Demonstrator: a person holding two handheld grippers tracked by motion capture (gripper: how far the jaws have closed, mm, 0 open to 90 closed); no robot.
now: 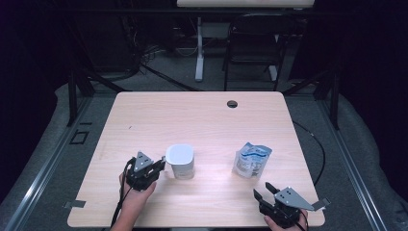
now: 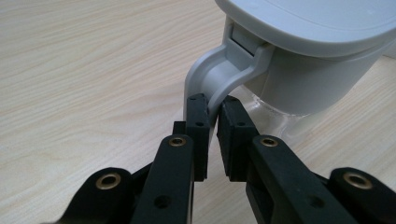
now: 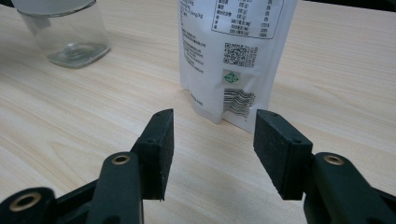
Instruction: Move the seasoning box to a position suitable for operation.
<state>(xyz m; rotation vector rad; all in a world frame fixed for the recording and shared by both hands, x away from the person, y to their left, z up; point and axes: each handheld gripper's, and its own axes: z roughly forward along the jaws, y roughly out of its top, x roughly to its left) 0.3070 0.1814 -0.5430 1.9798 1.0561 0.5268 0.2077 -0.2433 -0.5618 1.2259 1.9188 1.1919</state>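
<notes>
Gripper on the left is seen pinching the grey handle of a lidded jug, the two black pads pressed against the handle's lower curve from either side. In the high view this left gripper is held at about 9 o'clock of the jug, which stands upright on the desk, left of centre and near the front edge. A grey lid is seated on top, and a clear lower body is seen in the right gripper view.

Farther out, at about 3 o'clock of the jug and well apart from it, a white printed pouch stands upright. The right gripper is held near the pouch at about 5 o'clock of it, jaws spread wide with nothing between them; the pouch is seen just beyond the pads, untouched.

A slip is judged the main risk: the handle is caught low on its curve and by the pad tips alone, so the jug could swing or twist out if lifted quickly. The lid could also be shaken loose by a tilt. The pouch, light and narrow-footed, could be toppled by a one-sided touch.
</notes>
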